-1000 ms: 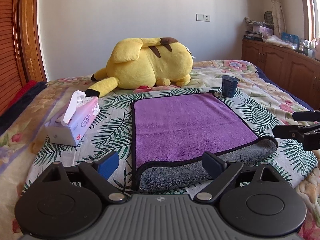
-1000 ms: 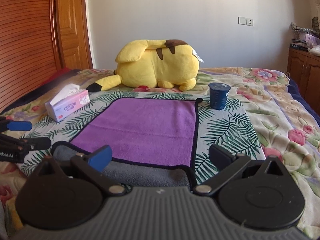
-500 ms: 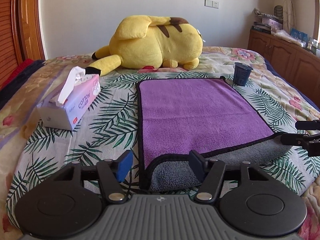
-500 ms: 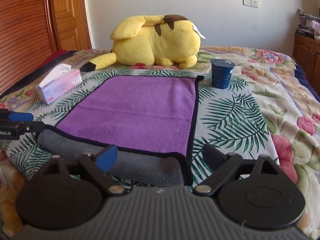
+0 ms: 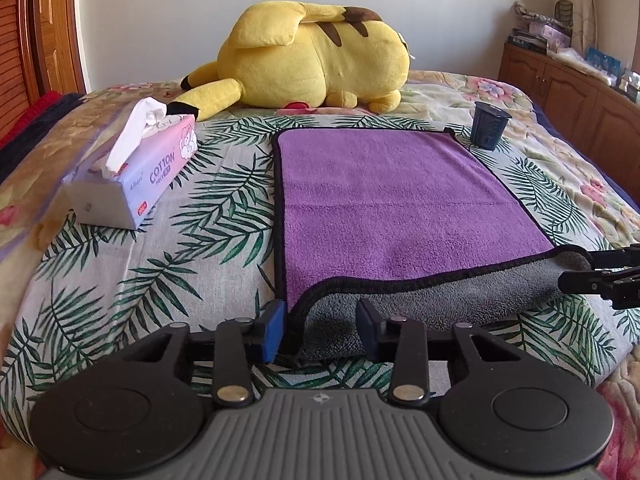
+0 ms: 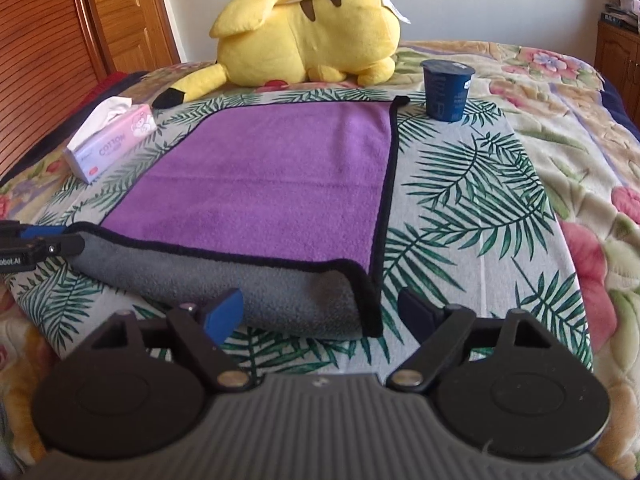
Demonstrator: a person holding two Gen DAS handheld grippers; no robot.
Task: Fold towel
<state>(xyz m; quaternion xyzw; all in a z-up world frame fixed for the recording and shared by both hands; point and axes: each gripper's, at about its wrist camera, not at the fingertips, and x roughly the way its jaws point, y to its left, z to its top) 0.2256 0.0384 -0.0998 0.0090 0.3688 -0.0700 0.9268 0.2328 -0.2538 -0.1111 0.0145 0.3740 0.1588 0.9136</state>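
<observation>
A purple towel (image 5: 384, 200) with a black hem and grey underside lies flat on the bed; its near edge is rolled over, grey side up. It also shows in the right wrist view (image 6: 280, 176). My left gripper (image 5: 320, 328) is open, its fingers on either side of the near left corner of the grey roll. My right gripper (image 6: 320, 312) is open around the near right corner of the roll. Each gripper shows at the edge of the other's view, low beside the roll.
A yellow plush toy (image 5: 312, 60) lies behind the towel. A pink tissue box (image 5: 132, 176) sits to the left. A dark blue cup (image 5: 488, 128) stands at the towel's far right corner. A wooden cabinet (image 5: 580, 92) lines the right wall.
Both grippers have dropped and moved forward to the towel's rolled near edge. The left jaws have narrowed around the left corner; the right jaws remain wide.
</observation>
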